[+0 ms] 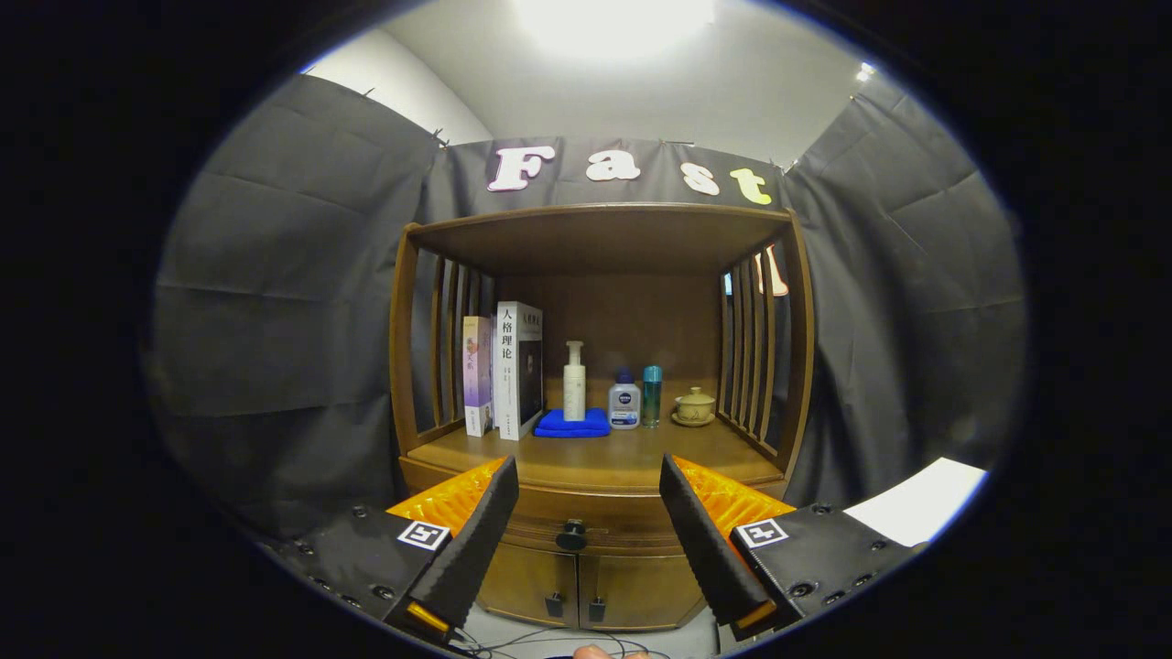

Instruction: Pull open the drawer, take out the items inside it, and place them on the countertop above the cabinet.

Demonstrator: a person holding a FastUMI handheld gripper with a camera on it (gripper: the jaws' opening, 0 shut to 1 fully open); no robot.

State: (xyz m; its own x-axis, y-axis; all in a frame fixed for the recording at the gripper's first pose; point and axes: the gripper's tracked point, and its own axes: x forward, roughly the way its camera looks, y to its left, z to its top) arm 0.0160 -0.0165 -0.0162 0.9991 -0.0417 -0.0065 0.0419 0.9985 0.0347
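Drawer [586, 513] is sitting shut in the wooden cabinet [600, 366], w/ its dark round knob [572, 534] showing at 6 o'clock of the countertop [604, 462], right in the gap between the two fingers. Gripper [589, 485] is hovering in front of the cabinet, fingers spread wide apart & gripping nothing; the knob is lying beyond them, not touched. Below the drawer, two cabinet doors [586, 586] are standing closed, small dark handles side by side at the seam.

Countertop is carrying a row of items toward the back: two upright books [504, 371] at approx 9 o'clock, leaning against the slatted side; a folded blue cloth [572, 424] just beside them w/ a white pump bottle [574, 383] standing on it; then a small clear bottle w/ blue cap [624, 403] & a slim teal bottle [651, 395] touching or nearly so; a lidded tan cup on a saucer [694, 406] at approx 3 o'clock, near the other slatted side. Front part of the countertop is lying bare wood.

Cables [513, 641] are trailing on the floor at 6 o'clock under the cabinet. A white sheet [916, 502] is lying off at 4 o'clock, past the right-side finger.
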